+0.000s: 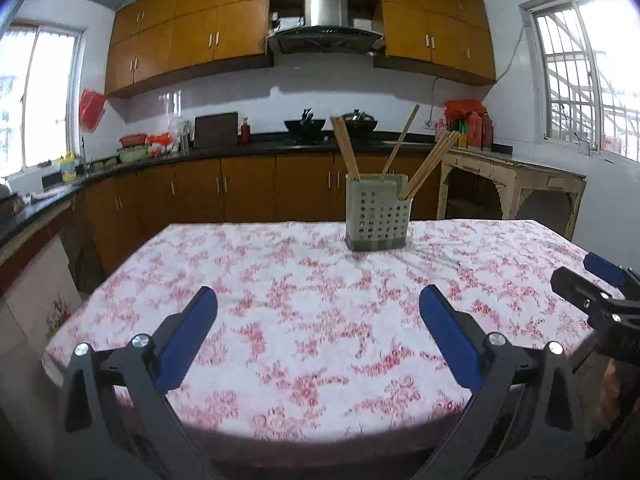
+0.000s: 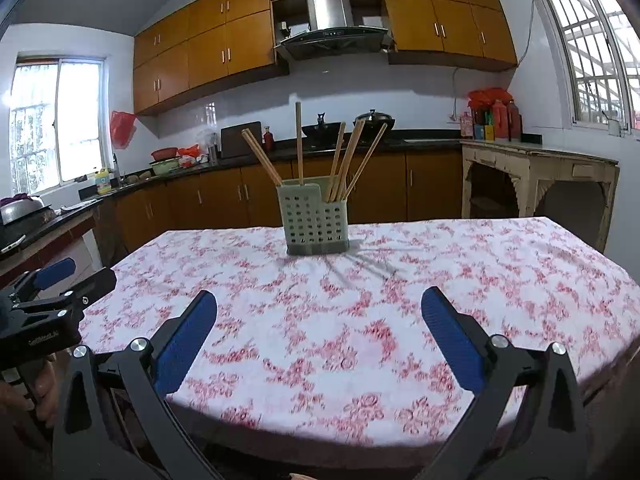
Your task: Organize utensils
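A grey perforated utensil holder (image 1: 377, 211) (image 2: 316, 220) stands upright near the table's far edge. Several wooden chopsticks (image 1: 347, 148) (image 2: 349, 162) lean out of its compartments. My left gripper (image 1: 318, 300) hovers over the near side of the table, open, nothing between its blue pads. My right gripper (image 2: 319, 302) is likewise open and empty, well short of the holder. Each gripper shows at the edge of the other's view: the right gripper (image 1: 600, 280) and the left gripper (image 2: 60, 276).
The table (image 1: 320, 360) (image 2: 500, 280) wears a white cloth with a red flower print. Behind it run dark kitchen counters with woks (image 1: 306, 124), bottles and wooden cabinets. A pale side table (image 1: 516, 176) stands at the right wall. A hand (image 2: 44, 392) holds the left gripper's handle.
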Demonstrator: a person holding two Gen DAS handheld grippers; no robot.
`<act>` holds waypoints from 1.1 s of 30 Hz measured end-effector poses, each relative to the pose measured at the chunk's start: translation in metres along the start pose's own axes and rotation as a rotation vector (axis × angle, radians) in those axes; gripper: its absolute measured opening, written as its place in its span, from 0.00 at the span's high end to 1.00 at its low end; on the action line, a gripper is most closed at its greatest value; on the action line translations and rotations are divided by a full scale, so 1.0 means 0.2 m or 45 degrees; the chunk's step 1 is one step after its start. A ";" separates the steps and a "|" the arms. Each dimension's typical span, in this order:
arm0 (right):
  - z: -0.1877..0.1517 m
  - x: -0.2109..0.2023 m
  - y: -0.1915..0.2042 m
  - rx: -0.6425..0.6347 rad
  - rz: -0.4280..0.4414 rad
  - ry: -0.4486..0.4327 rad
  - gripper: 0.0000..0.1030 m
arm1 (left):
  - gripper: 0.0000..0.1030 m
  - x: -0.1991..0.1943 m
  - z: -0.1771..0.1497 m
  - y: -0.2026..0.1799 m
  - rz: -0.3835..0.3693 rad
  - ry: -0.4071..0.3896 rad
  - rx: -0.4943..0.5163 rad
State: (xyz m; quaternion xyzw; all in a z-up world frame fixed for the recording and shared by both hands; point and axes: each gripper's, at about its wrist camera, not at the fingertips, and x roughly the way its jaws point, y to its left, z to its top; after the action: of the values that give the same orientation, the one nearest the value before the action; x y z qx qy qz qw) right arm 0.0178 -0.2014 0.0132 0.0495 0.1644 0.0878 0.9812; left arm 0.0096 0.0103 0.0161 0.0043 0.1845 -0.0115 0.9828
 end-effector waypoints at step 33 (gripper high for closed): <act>-0.05 -0.02 -0.01 0.057 -0.010 0.046 0.02 | 0.04 0.01 -0.07 -0.02 -0.031 0.055 -0.040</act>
State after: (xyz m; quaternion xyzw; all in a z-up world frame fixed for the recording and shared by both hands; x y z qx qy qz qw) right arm 0.0114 -0.2029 0.0039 0.0693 0.1842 0.0813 0.9771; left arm 0.0058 0.0063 0.0027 -0.0131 0.2058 -0.0203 0.9783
